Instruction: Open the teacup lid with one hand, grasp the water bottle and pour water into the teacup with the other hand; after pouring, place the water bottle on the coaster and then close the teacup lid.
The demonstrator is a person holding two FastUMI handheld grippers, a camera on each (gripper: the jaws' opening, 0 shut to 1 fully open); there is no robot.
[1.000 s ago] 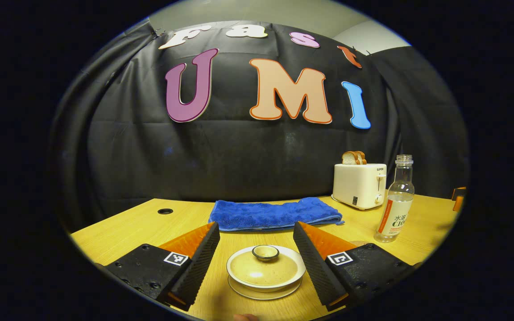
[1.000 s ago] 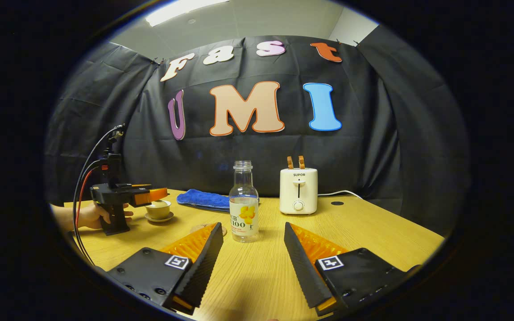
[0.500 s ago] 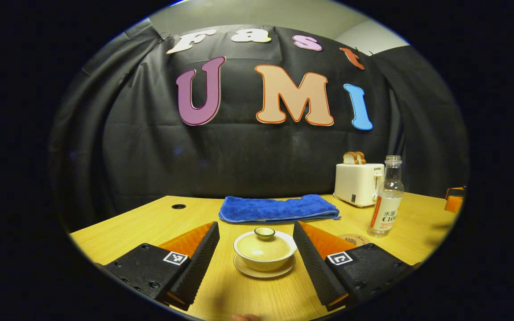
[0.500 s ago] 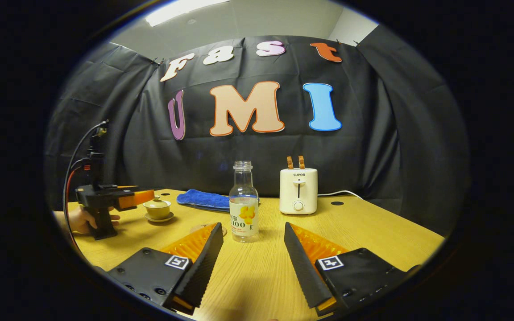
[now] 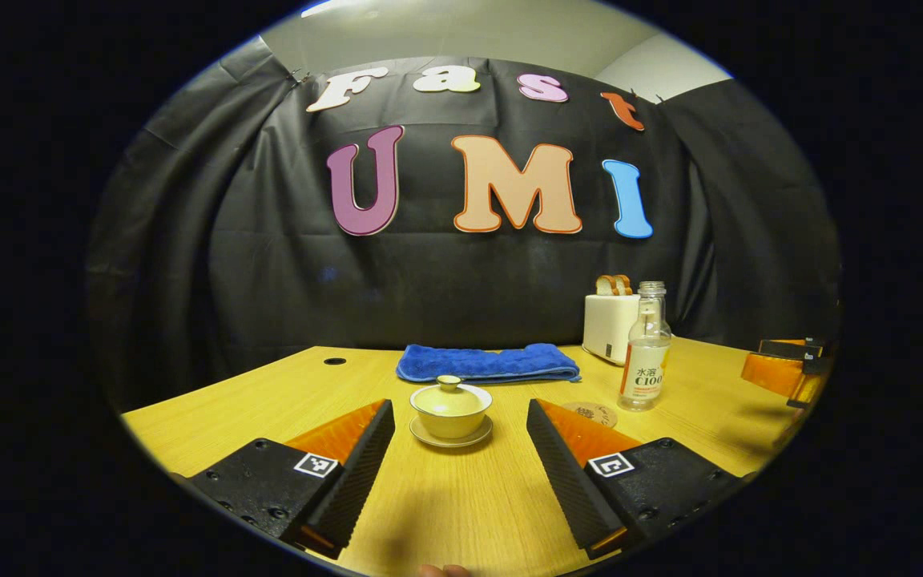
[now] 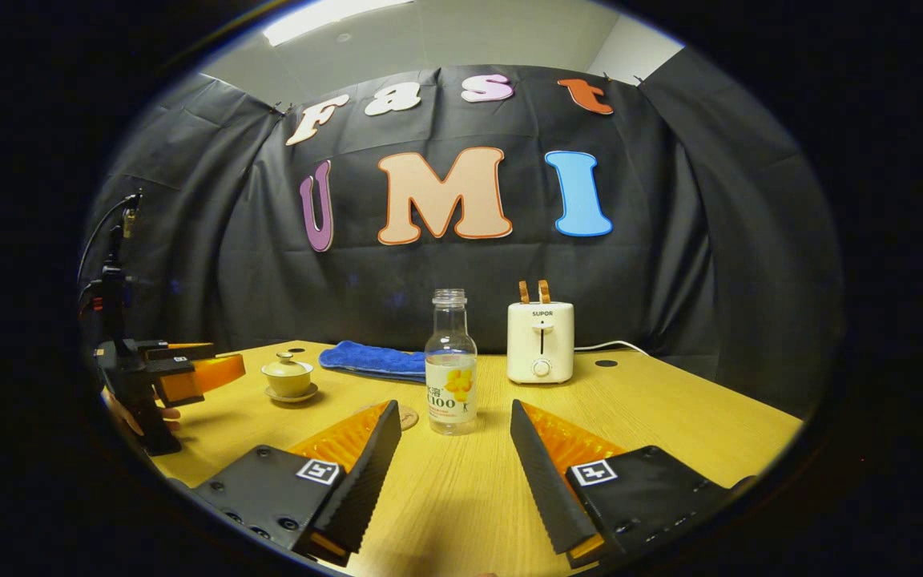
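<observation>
The lidded teacup (image 5: 450, 403) sits on its saucer on the tabletop (image 5: 445, 505), just beyond the left gripper (image 5: 460, 457), jaws wide open. The water bottle (image 6: 450, 365) stands upright ahead of the right gripper (image 6: 455, 461), jaws open too, coaster (image 6: 406, 417) beside it

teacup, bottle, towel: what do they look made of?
Teacup with lid: likely glazed ceramic, pale yellow with a soft sheen.
Water bottle: clear glass or plastic, can't tell; see-through, uncapped, printed label.
Blue towel: plush fabric, probably microfibre; nubby matte surface.
</observation>
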